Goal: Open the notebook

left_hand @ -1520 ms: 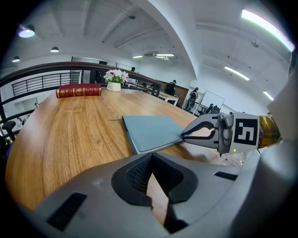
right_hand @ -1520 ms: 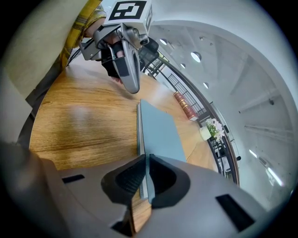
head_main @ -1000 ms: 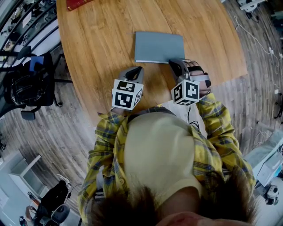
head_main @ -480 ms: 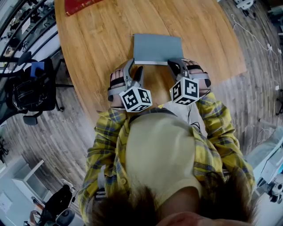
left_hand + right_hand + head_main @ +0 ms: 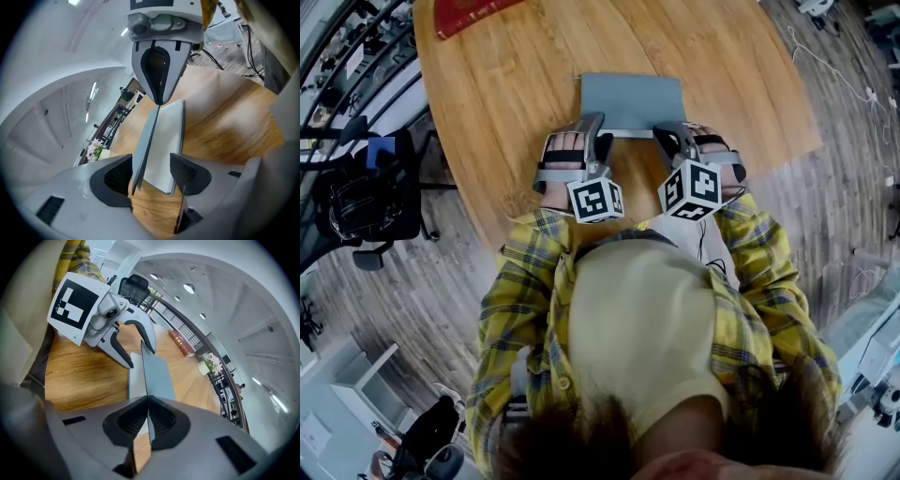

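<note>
A grey-blue notebook [image 5: 633, 101] lies on the wooden table [image 5: 516, 84]. My right gripper [image 5: 668, 138] is shut on the near edge of its cover [image 5: 157, 371], which is raised off the pages [image 5: 135, 380]. In the right gripper view the jaws [image 5: 147, 419] pinch that thin cover. My left gripper [image 5: 592, 133] is at the notebook's near left corner, and its jaws are opening. In the left gripper view the raised cover's edge [image 5: 143, 150] runs between the pads [image 5: 187, 174] without touching them. The right gripper [image 5: 157, 75] shows beyond.
A red book [image 5: 469, 11] lies at the table's far left edge. A small pot of flowers [image 5: 208, 364] stands near the far rim. Black office chairs [image 5: 356, 202] stand on the floor left of the table. The table's near edge is under my hands.
The left gripper has rolled over, moved up to the notebook's near edge and opened its jaws. The right gripper has stayed shut on the cover.
</note>
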